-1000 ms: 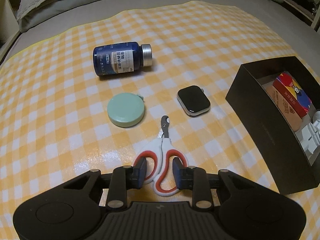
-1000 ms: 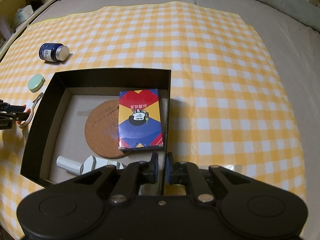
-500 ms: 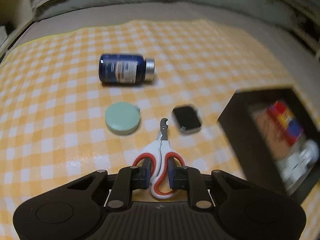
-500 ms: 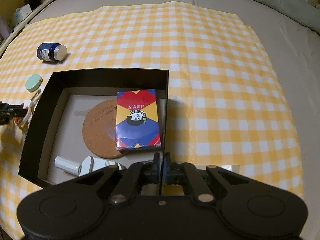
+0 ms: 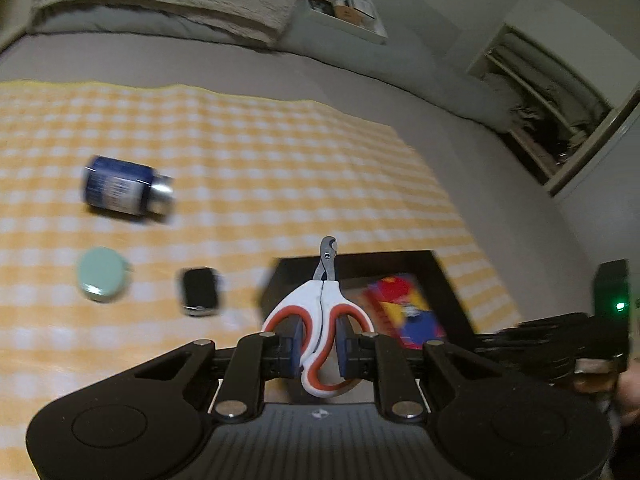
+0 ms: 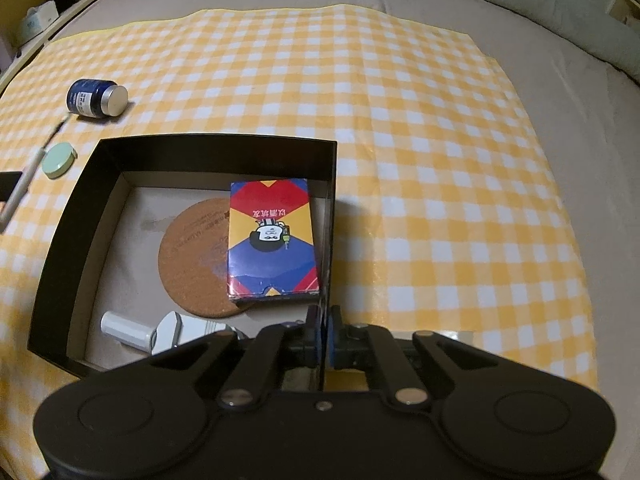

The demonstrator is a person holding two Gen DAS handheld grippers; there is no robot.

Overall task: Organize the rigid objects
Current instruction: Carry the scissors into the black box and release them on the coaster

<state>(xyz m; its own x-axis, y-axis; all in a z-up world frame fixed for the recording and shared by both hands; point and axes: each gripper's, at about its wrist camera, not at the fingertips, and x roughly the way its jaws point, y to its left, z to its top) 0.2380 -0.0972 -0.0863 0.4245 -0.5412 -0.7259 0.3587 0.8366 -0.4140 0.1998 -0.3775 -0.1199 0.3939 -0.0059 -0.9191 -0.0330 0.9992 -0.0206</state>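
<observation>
Left wrist view: we are gripping clippers (image 5: 320, 320) in left hand-held gripper (image 5: 318, 350), raised above black box (image 5: 360, 266).
Right wrist view: we are clamping right hand-held gripper (image 6: 324, 338) on box wall (image 6: 329, 216); card deck (image 6: 272, 240) lying inside.
</observation>
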